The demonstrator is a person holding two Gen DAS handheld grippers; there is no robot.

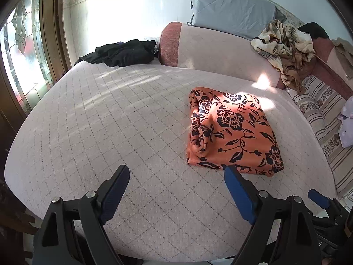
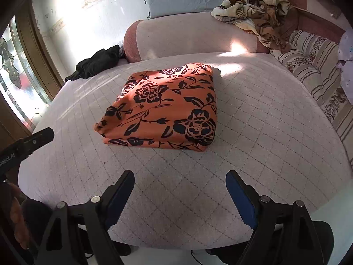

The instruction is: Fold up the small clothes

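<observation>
Quilted pale-pink cushion surface [image 2: 253, 119], diamond-stitched, carries the items. Folded orange floral garment [image 2: 163, 110] lies flat on it, near its middle, a sunlit patch at the garment's far corner. Crumpled black garment [image 2: 97, 64] lies well apart from the orange one, at the far left edge, beside the bolster [image 2: 189, 39].
</observation>
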